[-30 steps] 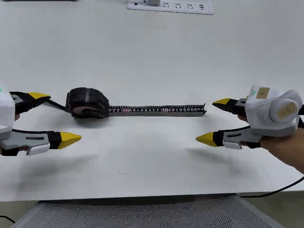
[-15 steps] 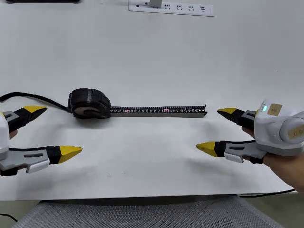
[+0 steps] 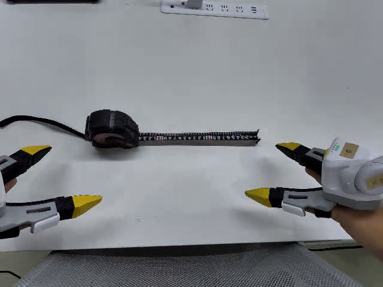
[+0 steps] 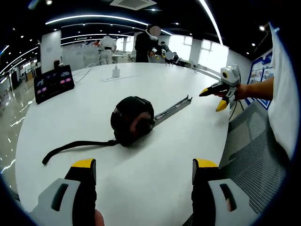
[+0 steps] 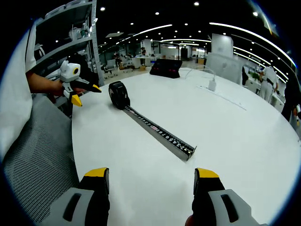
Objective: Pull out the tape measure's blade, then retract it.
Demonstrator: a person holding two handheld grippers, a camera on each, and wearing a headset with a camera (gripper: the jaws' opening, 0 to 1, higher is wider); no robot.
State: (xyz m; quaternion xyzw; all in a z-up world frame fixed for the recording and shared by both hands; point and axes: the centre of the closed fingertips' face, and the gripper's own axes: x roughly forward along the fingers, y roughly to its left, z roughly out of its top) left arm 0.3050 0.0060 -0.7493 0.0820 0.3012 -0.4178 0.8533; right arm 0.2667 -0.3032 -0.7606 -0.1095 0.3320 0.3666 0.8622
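Yellow-tipped and black, the jaws of the left gripper (image 3: pixel 73 173) are standing wide apart at the left edge of the head view, holding nothing and hovering over the white table (image 3: pixel 191 72) on the near side of the tape measure. Farther back from that gripper, a black wrist strap (image 3: pixel 42 122) is trailing off to the left from the tape measure's case (image 3: pixel 112 129), which is sitting on the table well clear of both jaw tips. In the left gripper view the case is lying ahead of the two yellow tips and between them, with open table separating it from them. From the case's right side the blade (image 3: pixel 200 137) is lying extended along the table with its printed numbers showing, and it is running straight to the right, where its end hook (image 3: pixel 258 136) is resting on the surface. Beyond the blade, at the table's far edge, a white power strip (image 3: pixel 213 8) is lying. Farther right, the right gripper (image 3: pixel 263 169) is hovering near the hook but apart from it, its jaws likewise spread wide and gripping nothing, and a hand (image 3: pixel 359 224) is holding it from behind. In the right gripper view the hook end is lying ahead of the two tips, nearer the right-hand one, with a gap of bare table before it, and the left gripper is showing far off beside the case.
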